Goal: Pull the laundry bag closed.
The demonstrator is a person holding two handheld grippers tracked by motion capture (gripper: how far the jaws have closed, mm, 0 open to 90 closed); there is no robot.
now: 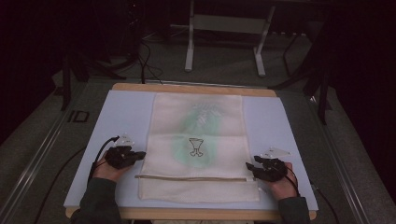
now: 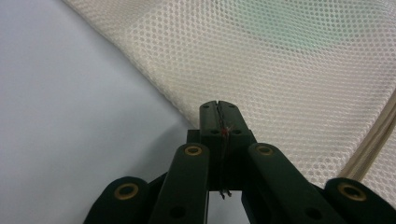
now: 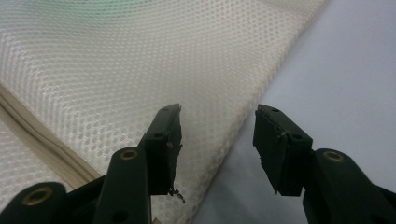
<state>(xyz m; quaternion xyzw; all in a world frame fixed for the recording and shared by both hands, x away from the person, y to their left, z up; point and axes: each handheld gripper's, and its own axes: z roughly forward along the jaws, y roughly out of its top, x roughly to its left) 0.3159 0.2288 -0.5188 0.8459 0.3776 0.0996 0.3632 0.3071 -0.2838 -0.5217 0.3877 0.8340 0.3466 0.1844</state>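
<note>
A cream mesh laundry bag [image 1: 198,144] is laid flat on the pale blue mat [image 1: 126,112], a zip seam [image 1: 191,177] running across near its front edge. It is judged light, limp and easily snagged, best taken at the side hems. The left gripper [image 2: 219,109] is seen closed at the bag's left edge; whether mesh is pinched cannot be told. The right gripper [image 3: 217,135] is held open astride the right edge.
</note>
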